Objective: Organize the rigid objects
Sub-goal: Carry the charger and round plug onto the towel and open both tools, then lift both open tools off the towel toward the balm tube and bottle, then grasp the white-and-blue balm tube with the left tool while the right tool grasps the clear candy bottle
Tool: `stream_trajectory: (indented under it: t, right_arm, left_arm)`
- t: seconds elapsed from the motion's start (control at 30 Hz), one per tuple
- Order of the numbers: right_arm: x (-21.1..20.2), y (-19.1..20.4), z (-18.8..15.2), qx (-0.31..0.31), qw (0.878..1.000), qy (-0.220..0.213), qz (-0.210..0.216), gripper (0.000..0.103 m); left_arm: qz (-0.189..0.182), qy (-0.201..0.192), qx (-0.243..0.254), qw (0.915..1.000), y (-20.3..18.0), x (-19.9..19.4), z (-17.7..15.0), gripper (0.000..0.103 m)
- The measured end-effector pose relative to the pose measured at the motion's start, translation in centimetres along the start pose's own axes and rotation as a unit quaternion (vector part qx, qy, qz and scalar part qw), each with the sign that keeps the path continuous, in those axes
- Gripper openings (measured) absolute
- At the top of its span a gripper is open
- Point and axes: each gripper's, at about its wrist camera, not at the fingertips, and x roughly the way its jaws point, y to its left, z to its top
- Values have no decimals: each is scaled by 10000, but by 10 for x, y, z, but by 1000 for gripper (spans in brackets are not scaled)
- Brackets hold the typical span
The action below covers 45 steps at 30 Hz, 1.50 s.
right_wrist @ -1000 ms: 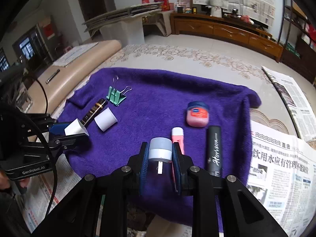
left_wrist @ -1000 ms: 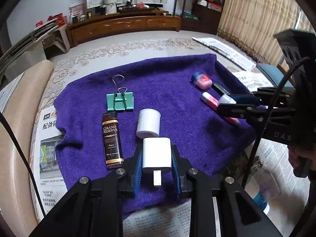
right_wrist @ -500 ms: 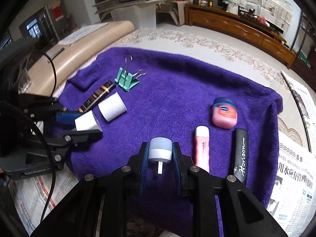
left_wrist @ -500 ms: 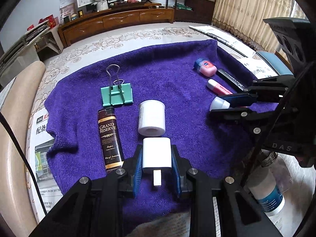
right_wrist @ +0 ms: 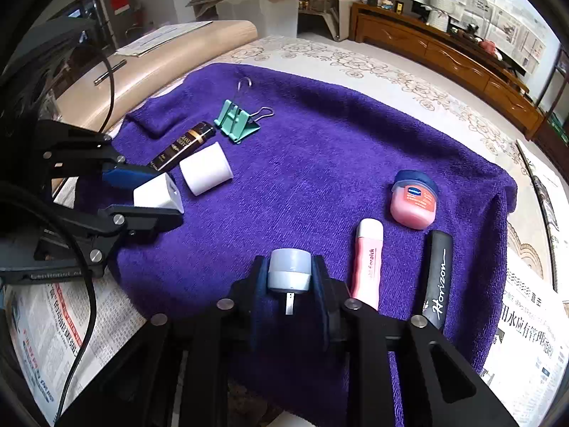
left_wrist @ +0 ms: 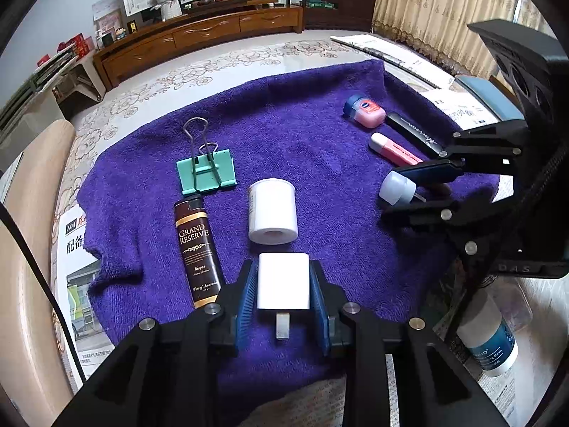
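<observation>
On the purple towel [left_wrist: 302, 142] my left gripper [left_wrist: 282, 265] is shut on a white charger [left_wrist: 283, 284], just behind a white cylinder [left_wrist: 272, 211]; its jaws are starting to open. My right gripper [right_wrist: 290, 261] has a grey plug [right_wrist: 288, 274] between its opening jaws, with a thin gap at the pads, and the plug lies beside a pink tube [right_wrist: 368, 270]. A black tube [right_wrist: 437, 281] and a pink jar [right_wrist: 412, 201] lie to the right. A brown tube [left_wrist: 197, 249] and a green binder clip [left_wrist: 206, 172] lie to the left.
Newspaper [right_wrist: 526, 341] lies under the towel on both sides. A white bottle with a blue label [left_wrist: 490, 345] lies off the towel's right edge. A beige padded edge [left_wrist: 21, 284] runs along the left. A wooden cabinet [left_wrist: 199, 39] stands far behind.
Both grippers have come down closer to the towel and rolled a little. The grey plug now sits beside the pink tube, and the right pads have eased off it.
</observation>
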Motion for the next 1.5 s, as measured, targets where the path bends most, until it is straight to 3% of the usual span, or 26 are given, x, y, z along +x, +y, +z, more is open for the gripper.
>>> stream_trajectory:
  t: [0.07, 0.17, 0.27, 0.3, 0.33, 0.37, 0.47, 0.5, 0.63, 0.8, 0.9, 1.0, 1.13, 1.37, 1.5]
  right_arm:
    - [-1, 1, -1, 4, 10000, -3, 34, 37]
    - [-5, 0, -4, 78, 10000, -39, 19, 39]
    - [-15, -4, -8, 276, 9993, -209, 107, 40]
    - [-19, -5, -10, 339, 9990, -244, 140, 42]
    - [-24, -6, -12, 416, 9986, -290, 177, 48]
    - [-29, -6, -14, 463, 9982, -344, 191, 55]
    - [-50, -6, -23, 592, 9967, -542, 149, 60]
    - [-56, -6, -26, 651, 9961, -587, 128, 64]
    - [-85, -5, -43, 954, 9925, -761, -82, 103]
    - [-115, -12, -82, 1619, 9829, -746, -469, 103]
    - [-129, -23, -107, 2068, 9737, -773, -556, 103]
    - [-141, -35, -134, 2481, 9611, -789, -920, 103]
    - [-148, -57, -160, 3047, 9451, -790, -883, 103]
    - [-161, -65, -170, 2962, 9445, -913, -1085, 103]
    - [-158, -61, -170, 2852, 9481, -814, -1146, 103]
  left_arm:
    - [23, -62, -23, 10000, 2, -4, -3, 31]
    - [76, -169, -110, 9998, 4, -12, -9, 40]
    - [130, -311, -266, 9991, 7, -24, -16, 51]
    - [107, -373, -346, 9986, 8, -29, -18, 59]
    - [71, -460, -460, 9979, 9, -35, -22, 68]
    - [42, -547, -554, 9970, 9, -41, -24, 71]
    - [-22, -700, -769, 9946, 6, -56, -33, 80]
    - [-50, -709, -827, 9940, 4, -59, -35, 83]
    - [-144, -940, -1152, 9888, -9, -78, -49, 103]
    - [-328, -950, -1447, 9844, -35, -86, -65, 103]
    - [-85, -794, -1438, 9864, -57, -78, -70, 103]
    - [-90, -576, -1492, 9871, -71, -66, -75, 103]
    - [-180, -409, -1678, 9848, -90, -52, -76, 103]
    - [8, -251, -1679, 9855, -115, -34, -76, 103]
    - [372, -303, -1487, 9877, -125, -33, -75, 103]
